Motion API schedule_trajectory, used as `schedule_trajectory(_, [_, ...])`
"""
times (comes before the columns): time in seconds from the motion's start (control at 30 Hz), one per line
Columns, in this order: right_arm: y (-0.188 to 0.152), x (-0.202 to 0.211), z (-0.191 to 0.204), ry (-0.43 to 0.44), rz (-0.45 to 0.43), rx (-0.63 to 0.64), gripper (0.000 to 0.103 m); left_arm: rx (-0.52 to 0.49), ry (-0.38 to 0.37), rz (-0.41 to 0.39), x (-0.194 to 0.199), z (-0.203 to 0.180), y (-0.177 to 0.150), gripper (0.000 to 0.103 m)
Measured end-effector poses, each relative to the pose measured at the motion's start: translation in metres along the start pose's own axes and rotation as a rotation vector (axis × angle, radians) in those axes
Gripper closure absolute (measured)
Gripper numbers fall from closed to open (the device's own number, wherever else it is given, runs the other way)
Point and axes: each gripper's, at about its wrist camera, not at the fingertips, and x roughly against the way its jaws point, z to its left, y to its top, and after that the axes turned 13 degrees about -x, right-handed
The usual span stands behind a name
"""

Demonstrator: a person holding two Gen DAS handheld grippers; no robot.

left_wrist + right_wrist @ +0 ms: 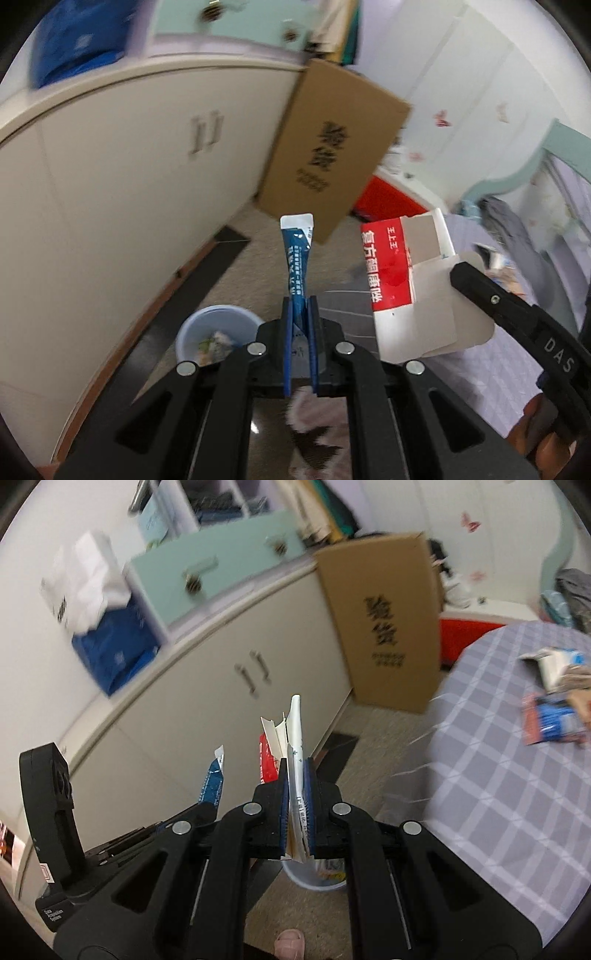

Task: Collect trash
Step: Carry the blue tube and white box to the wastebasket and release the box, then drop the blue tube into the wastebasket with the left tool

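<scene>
A long cream cabinet with double doors (207,701) is seen along the wall, with a tall brown cardboard box (388,627) leaning at its end. A counter covered in a lilac checked cloth (498,794) is seen at the right, and more wrappers and cartons (554,698) are left lying on it, so the collecting is judged only partly done. A pale blue plastic bin (218,332) is seen on the floor below the tools, with scraps already inside. A flattened red and white carton (406,288) is gripped by the right tool (297,801), its jaws closed tight on it. A slim blue and white sachet (297,258) is pinched upright in the closed left tool (300,332). Both pieces are held above the bin and not yet dropped.
</scene>
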Motion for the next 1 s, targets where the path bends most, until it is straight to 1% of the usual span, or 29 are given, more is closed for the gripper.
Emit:
schedule_trajectory(0.17, [-0.021,-0.055,0.017,-0.02,0.068,0.034,0.095,0.056,0.078,0.056,-0.027,0.046,-0.011,0.096])
schedule_trajectory(0.27, [-0.03,-0.09,0.019,-0.048,0.114,0.044,0.093,0.081,0.115,0.087,-0.043,0.069,-0.018,0.096])
schedule_trajectory(0.3, [-0.034,-0.104,0.016,-0.066,0.134,0.045,0.085,0.087,0.119,0.101,-0.049,0.075,-0.02,0.096])
schedule_trajectory(0.33, [-0.036,-0.111,0.014,-0.081,0.137,0.044,0.076,0.092,0.117,0.113,-0.053,0.077,-0.022,0.096])
schedule_trajectory(0.37, [-0.039,-0.118,0.012,-0.102,0.135,0.042,0.048,0.097,0.117,0.126,-0.058,0.08,-0.024,0.096])
schedule_trajectory(0.4, [-0.042,-0.123,0.009,-0.116,0.138,0.035,0.037,0.096,0.12,0.138,-0.063,0.082,-0.026,0.096])
schedule_trajectory(0.57, [-0.05,-0.13,-0.001,-0.134,0.165,0.031,0.037,0.089,0.115,0.171,-0.08,0.082,-0.03,0.096])
schedule_trajectory(0.7, [-0.052,-0.127,-0.002,-0.143,0.157,0.044,0.037,0.086,0.105,0.185,-0.087,0.076,-0.033,0.096])
schedule_trajectory(1.0, [-0.049,-0.108,-0.005,-0.11,0.144,0.031,0.036,0.065,0.098,0.194,-0.091,0.062,-0.03,0.096])
